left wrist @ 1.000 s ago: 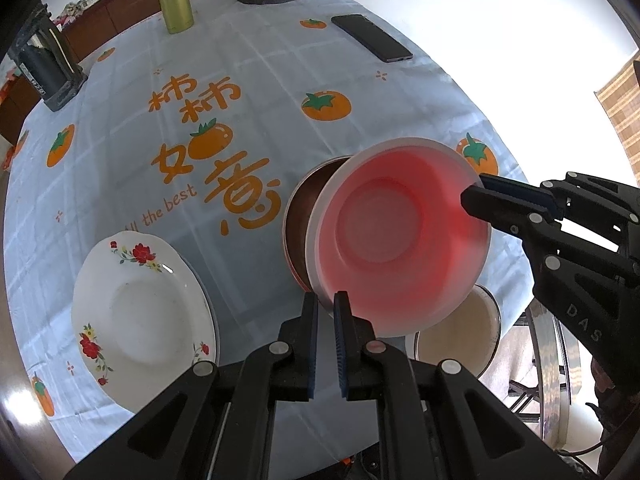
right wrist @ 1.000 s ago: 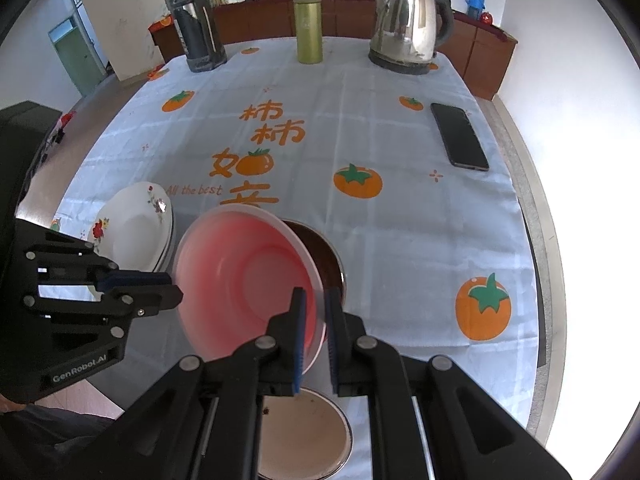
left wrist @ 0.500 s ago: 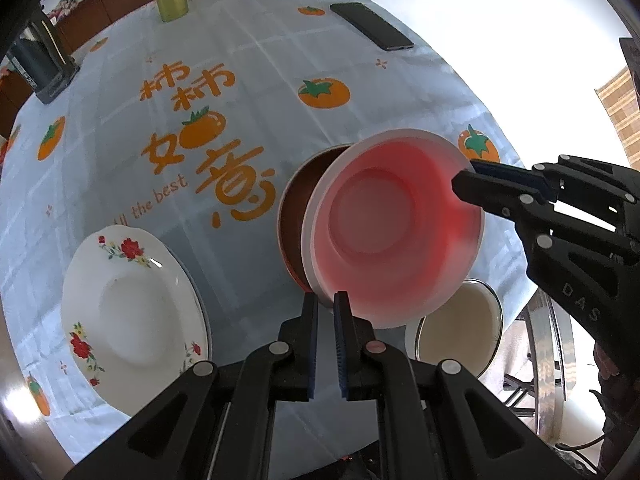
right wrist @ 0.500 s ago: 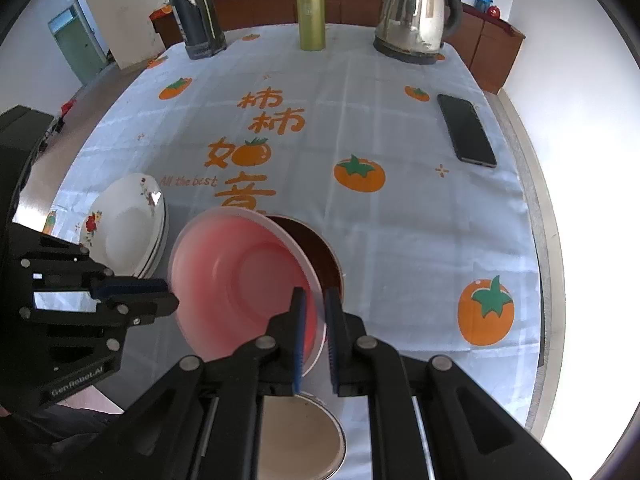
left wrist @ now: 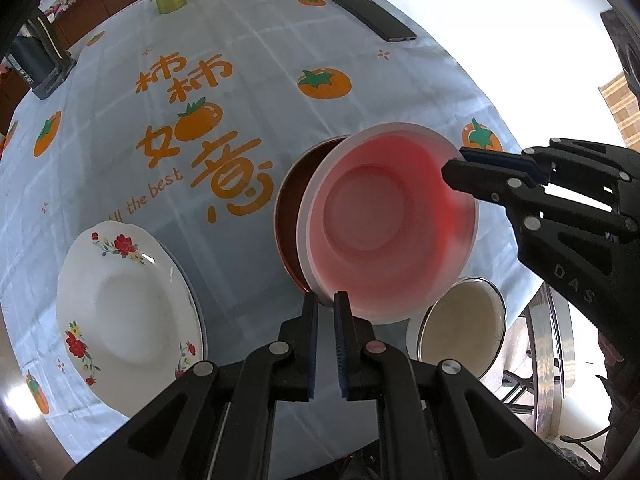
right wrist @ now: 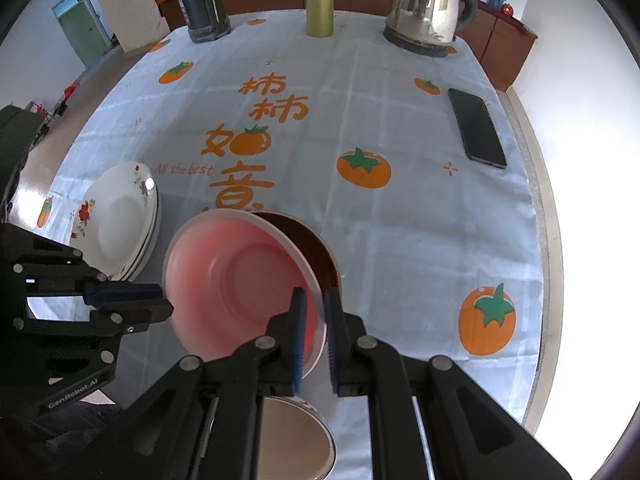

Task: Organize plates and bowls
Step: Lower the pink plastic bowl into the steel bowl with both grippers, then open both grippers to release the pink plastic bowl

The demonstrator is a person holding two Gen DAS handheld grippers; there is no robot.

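Note:
A translucent pink bowl (left wrist: 384, 224) (right wrist: 236, 280) hangs tilted just above a brown bowl (left wrist: 290, 208) (right wrist: 318, 246) on the tablecloth. My left gripper (left wrist: 326, 300) (right wrist: 162, 300) is shut on the pink bowl's rim on one side. My right gripper (right wrist: 316, 304) (left wrist: 454, 166) is shut on the opposite rim. A stack of white plates with red flowers (left wrist: 128, 312) (right wrist: 120, 220) lies to the left. A cream-lined metal bowl (left wrist: 460, 328) (right wrist: 296, 436) sits at the table's near edge, partly under the grippers.
A black phone (right wrist: 476, 128) lies at the right of the cloth. At the far end stand a steel kettle (right wrist: 424, 4), a green tumbler (right wrist: 319, 0) and a dark flask (right wrist: 200, 0). The table edge (right wrist: 536, 200) curves close on the right.
Both grippers keep their hold on the pink bowl. The bowl has drifted slightly across and a little lower over the brown bowl.

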